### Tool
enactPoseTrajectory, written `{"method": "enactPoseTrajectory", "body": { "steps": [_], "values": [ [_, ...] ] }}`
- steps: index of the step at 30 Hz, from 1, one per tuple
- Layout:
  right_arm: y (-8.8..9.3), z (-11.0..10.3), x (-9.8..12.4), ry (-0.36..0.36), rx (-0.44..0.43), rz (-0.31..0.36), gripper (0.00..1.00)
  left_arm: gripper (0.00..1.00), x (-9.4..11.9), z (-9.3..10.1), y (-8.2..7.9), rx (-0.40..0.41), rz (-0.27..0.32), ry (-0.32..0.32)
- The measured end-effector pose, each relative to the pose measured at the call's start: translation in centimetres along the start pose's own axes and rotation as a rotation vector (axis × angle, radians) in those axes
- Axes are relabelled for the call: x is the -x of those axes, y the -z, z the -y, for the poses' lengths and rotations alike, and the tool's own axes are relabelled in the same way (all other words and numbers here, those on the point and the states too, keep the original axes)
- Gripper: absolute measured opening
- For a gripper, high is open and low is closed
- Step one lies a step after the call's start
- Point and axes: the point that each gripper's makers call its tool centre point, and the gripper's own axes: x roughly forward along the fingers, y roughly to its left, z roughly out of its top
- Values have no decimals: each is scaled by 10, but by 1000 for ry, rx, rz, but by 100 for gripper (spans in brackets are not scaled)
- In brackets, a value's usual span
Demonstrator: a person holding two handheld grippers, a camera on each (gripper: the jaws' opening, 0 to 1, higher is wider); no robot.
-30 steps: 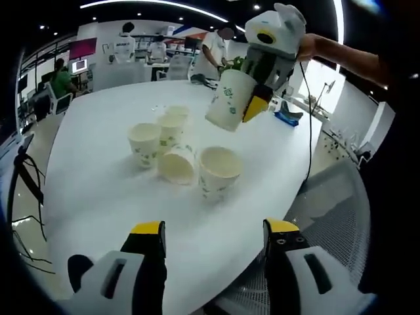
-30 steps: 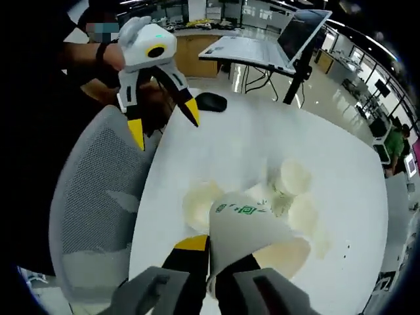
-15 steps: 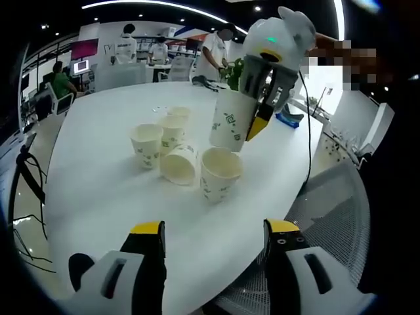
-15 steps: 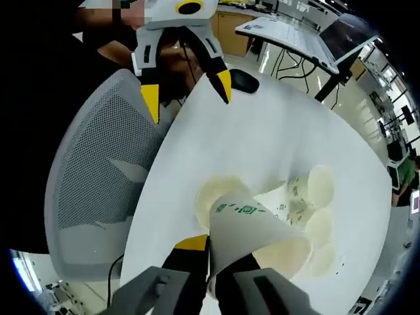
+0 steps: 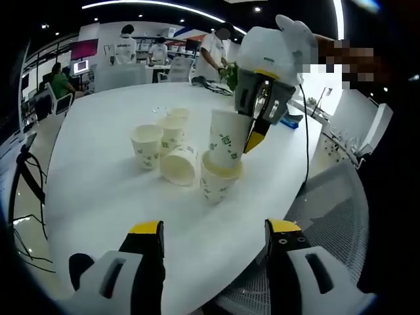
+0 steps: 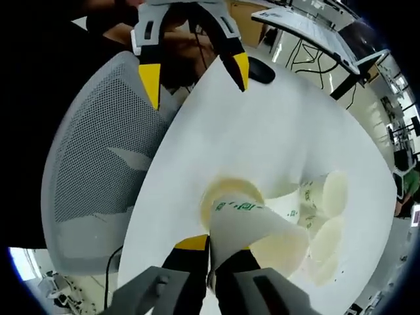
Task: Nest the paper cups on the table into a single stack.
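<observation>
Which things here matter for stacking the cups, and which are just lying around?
Job: held paper cup in the right tongs; upright cup below it; tipped cup; three standing cups; open left tongs.

Lying about: black mouse; mesh chair.

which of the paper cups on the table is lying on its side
The tipped cup in the middle of the cluster, its open mouth facing the left tongs' camera. The other cups around it stand upright, mouths up.

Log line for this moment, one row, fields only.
right gripper: shut on held paper cup | cup base entering upright cup | left gripper: open, idle | loose cups: unstacked | white table
</observation>
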Motion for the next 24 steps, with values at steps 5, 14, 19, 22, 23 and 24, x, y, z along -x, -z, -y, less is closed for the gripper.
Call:
{"method": "enactPoseTrajectory", "body": {
  "steps": [5, 14, 19, 22, 23, 24],
  "values": [
    [-2, 0, -6, -10, 12, -7, 0, 60, 1, -2, 1, 3, 0, -1],
    [-8, 0, -18, -33, 32, -37, 0, 60, 1, -5, 4, 8, -4, -6],
    [-9, 1, -24, -37, 36, -57, 0, 60, 2, -6, 5, 10, -6, -8],
    [-9, -2, -26, -45, 28, -57, 0, 60, 2, -5, 5, 11, -8, -8],
    [-9, -2, -26, -47, 26, -57, 0, 60, 2, -5, 5, 11, -9, -9],
    [-10, -3, -25, -48, 26, -56, 0, 60, 3, -5, 5, 12, -9, -9]
  ]
}}
